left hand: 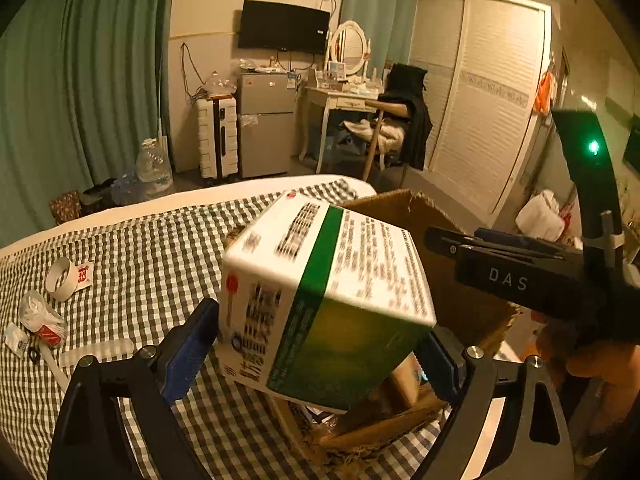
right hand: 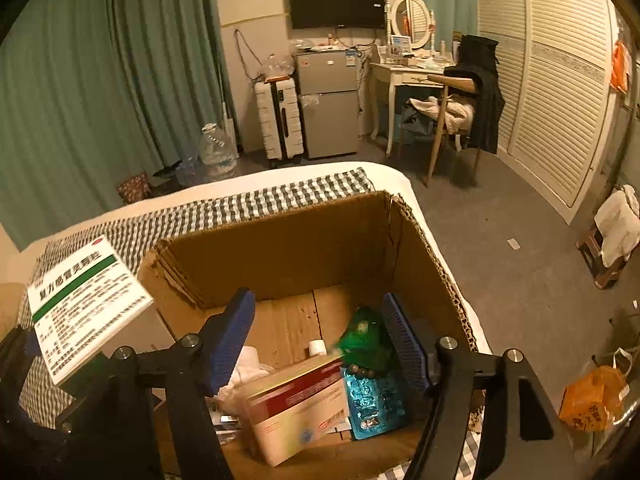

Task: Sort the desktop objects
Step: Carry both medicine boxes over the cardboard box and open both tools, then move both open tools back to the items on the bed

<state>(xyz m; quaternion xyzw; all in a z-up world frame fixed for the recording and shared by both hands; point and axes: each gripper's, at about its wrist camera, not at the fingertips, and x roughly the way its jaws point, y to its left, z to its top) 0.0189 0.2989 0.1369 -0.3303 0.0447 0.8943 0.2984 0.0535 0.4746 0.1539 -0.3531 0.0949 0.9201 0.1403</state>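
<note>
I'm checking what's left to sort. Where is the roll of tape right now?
In the left wrist view the roll of tape lies on the checkered cloth at far left, beside a small red-printed packet.

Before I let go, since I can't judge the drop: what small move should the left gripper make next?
Probably carry the green-and-white box a little further right over the cardboard box before opening. The left gripper holds it above the near-left rim, while the right gripper hangs open over the inside.

A wall-mounted television [right hand: 336, 3] hangs above a small grey refrigerator [right hand: 328, 102]. A white suitcase [right hand: 279, 124] stands just beside the refrigerator. Green curtains [right hand: 100, 80] cover the left wall.
</note>
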